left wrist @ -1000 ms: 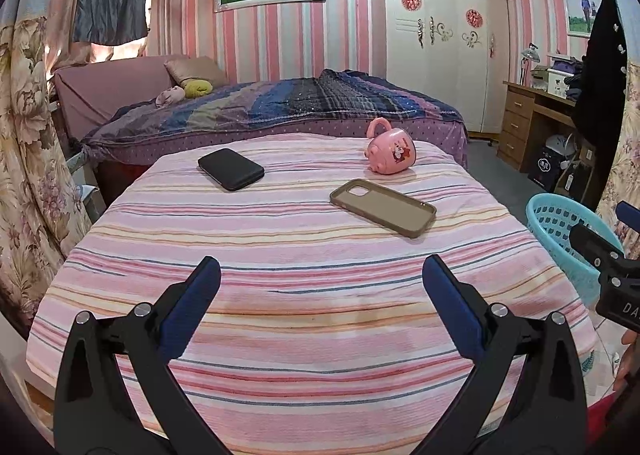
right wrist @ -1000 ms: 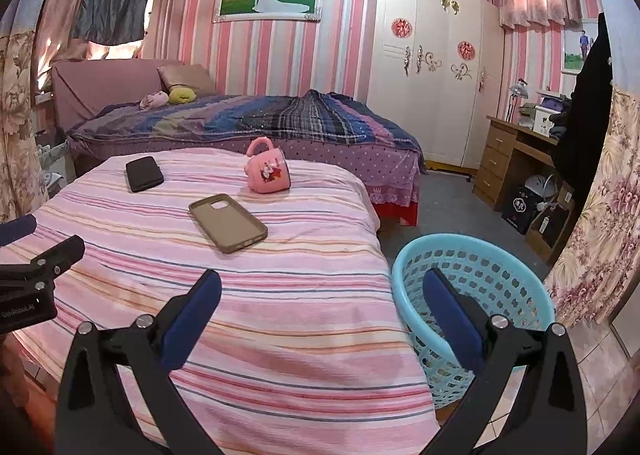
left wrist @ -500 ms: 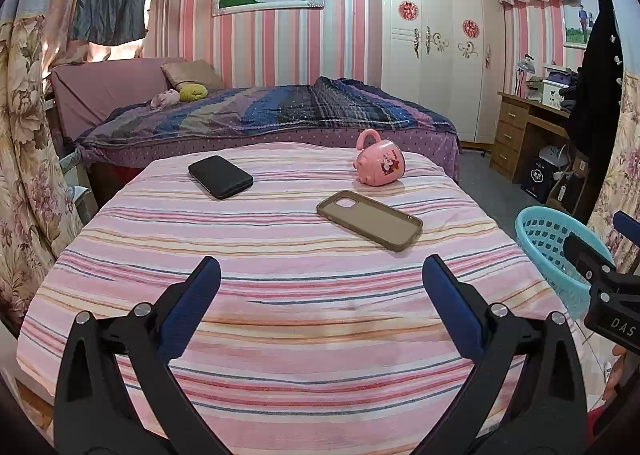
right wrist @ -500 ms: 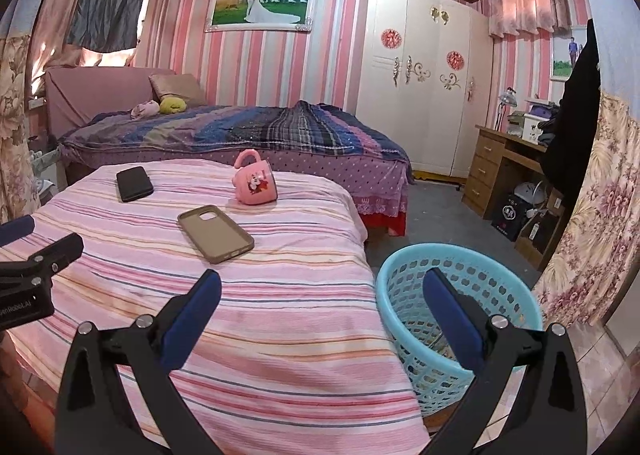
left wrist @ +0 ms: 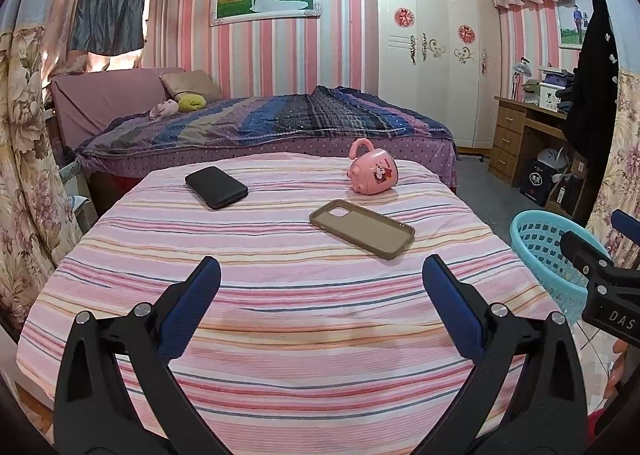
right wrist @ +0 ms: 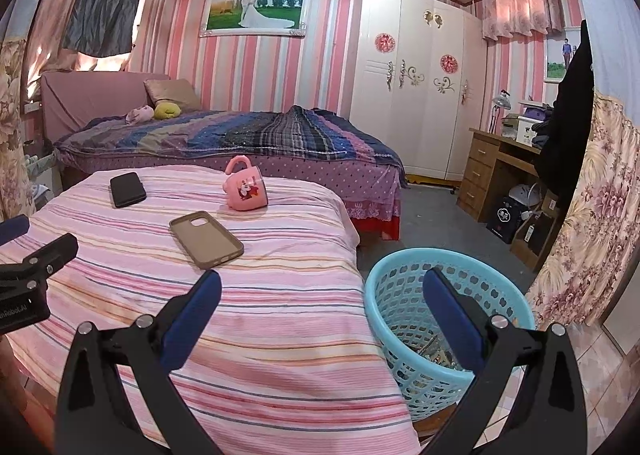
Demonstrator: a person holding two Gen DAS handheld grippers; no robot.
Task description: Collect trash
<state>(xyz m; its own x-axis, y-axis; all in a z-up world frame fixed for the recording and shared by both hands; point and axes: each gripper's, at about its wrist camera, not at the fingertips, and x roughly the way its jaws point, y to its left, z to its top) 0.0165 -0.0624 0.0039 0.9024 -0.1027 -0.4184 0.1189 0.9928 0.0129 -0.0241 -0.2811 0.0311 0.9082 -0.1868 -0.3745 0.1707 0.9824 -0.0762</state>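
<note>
A light blue plastic basket (right wrist: 412, 279) stands on the floor right of the striped table; it also shows in the left wrist view (left wrist: 538, 241). Some trash lies at its bottom. My left gripper (left wrist: 320, 275) is open and empty above the near part of the table. My right gripper (right wrist: 320, 287) is open and empty, held between the table's right edge and the basket. On the table lie a brown phone case (left wrist: 362, 227), a black phone (left wrist: 216, 187) and a pink mug (left wrist: 373, 173) on its side. No loose trash shows on the table.
The table carries a pink striped cloth (left wrist: 280, 315). Behind it stands a bed (left wrist: 260, 127) with a dark quilt. A white wardrobe (right wrist: 416, 95) and a wooden desk (right wrist: 500, 171) are at the back right. Flowered curtains (right wrist: 592, 215) hang at both sides.
Both grippers have drawn back and risen a little, so the table and basket look farther away. Both stay open and empty. The things on the table have not moved.
</note>
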